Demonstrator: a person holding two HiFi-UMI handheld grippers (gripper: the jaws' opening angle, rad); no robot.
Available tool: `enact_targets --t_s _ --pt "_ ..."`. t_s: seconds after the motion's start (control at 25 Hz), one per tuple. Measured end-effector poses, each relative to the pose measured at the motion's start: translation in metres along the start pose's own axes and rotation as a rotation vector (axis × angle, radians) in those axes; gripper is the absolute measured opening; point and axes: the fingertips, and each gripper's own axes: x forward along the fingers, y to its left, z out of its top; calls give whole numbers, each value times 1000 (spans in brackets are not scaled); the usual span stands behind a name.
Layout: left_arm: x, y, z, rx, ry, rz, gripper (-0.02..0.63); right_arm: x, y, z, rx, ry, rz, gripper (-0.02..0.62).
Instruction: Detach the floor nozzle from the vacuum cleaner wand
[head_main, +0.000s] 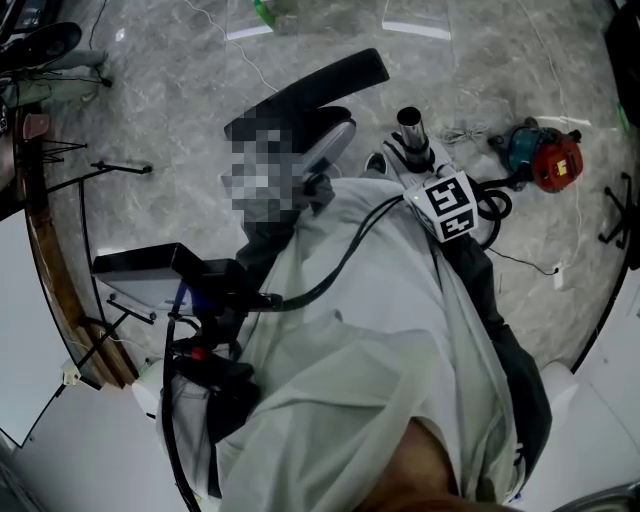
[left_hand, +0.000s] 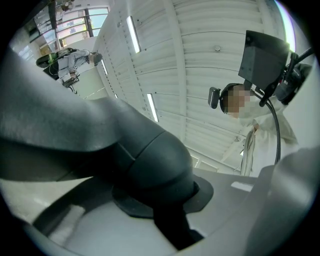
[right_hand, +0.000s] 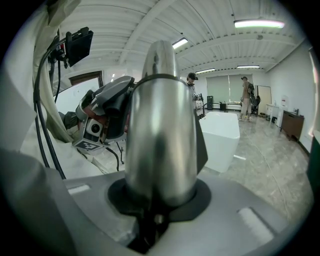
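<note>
Marble floor (head_main: 180, 90) below; left tongs (left_hand: 165, 220) grip the floor nozzle (left_hand: 150, 160), right tongs (right_hand: 160, 210) the wand (right_hand: 160, 130), already free of the nozzle: detachment seems done.

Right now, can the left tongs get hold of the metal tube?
Probably not: the left tongs are shut on the dark nozzle neck, and the right tongs clamp the metal tube.

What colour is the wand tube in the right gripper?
Shiny silver wand tube, clearest in right gripper view.
</note>
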Motion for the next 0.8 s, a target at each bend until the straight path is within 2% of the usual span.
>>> enact_targets --t_s 0.8 --pt "3 -2 -6 -40 8 -18 78 -5 6 -6 -1 18 -19 71"
